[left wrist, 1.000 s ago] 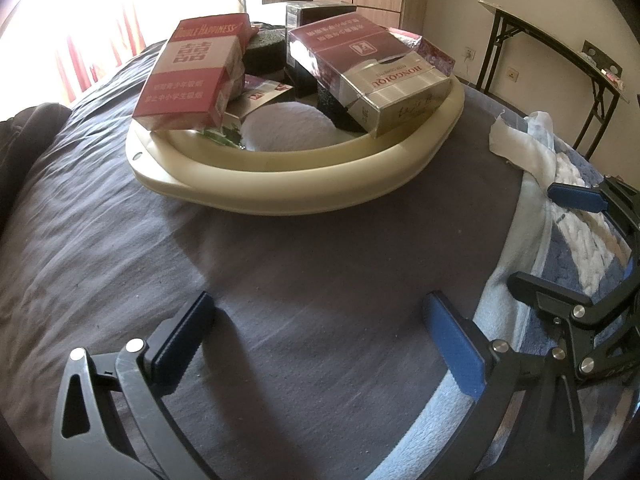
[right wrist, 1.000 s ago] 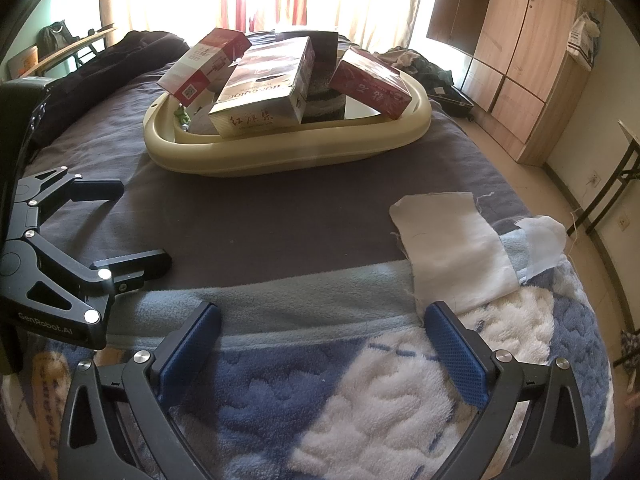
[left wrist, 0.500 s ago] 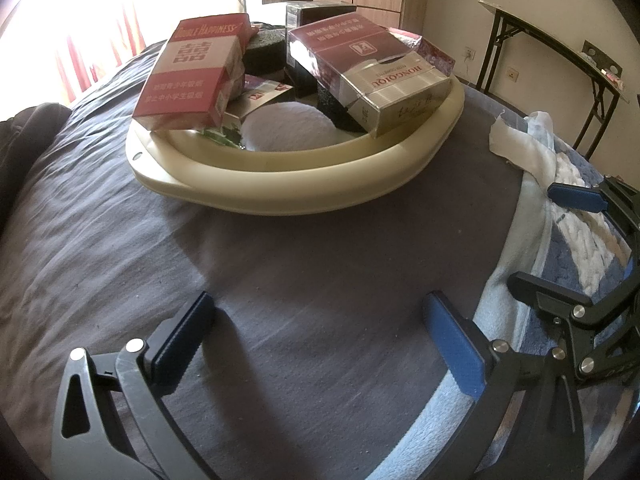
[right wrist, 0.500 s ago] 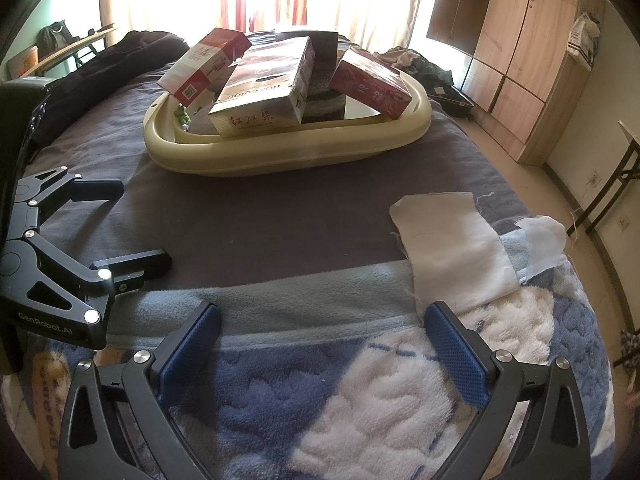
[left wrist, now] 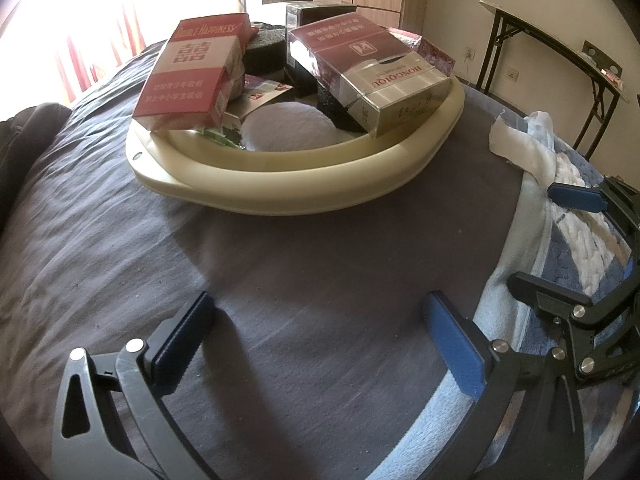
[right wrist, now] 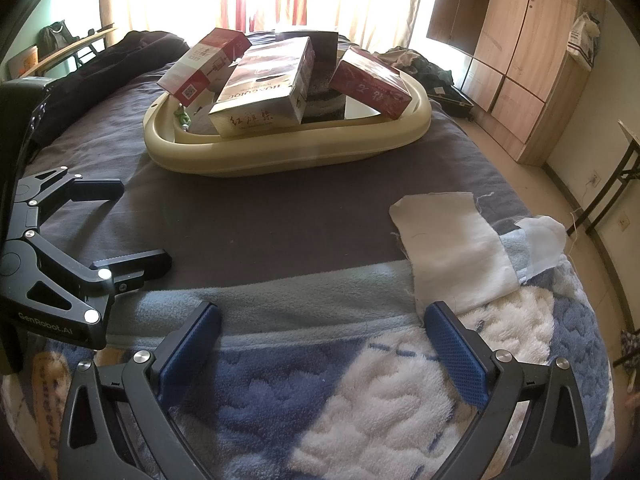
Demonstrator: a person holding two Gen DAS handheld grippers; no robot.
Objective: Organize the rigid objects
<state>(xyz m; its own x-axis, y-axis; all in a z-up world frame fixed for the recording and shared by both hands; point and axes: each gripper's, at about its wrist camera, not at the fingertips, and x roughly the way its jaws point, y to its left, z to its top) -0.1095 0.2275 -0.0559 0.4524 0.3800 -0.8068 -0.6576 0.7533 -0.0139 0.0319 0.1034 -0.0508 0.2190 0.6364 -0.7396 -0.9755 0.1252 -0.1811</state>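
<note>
Both grippers spread wide, empty: left gripper (left wrist: 316,344) over grey sheet (left wrist: 280,280), right gripper (right wrist: 322,344) over blue-white blanket (right wrist: 360,400). Cigarette cartons (right wrist: 266,88) piled in cream basin (right wrist: 288,156) ahead on bed, white cloth (right wrist: 452,248) nearby.

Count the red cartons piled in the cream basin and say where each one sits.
3: the Double Happiness carton leans on the basin's left rim, the Hongqiqu carton lies across the middle, a red carton rests at right. Others may be buried underneath.

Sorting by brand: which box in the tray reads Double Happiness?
The red-and-white box leaning on the tray's left rim; the others are maroon, gold or black.
</note>
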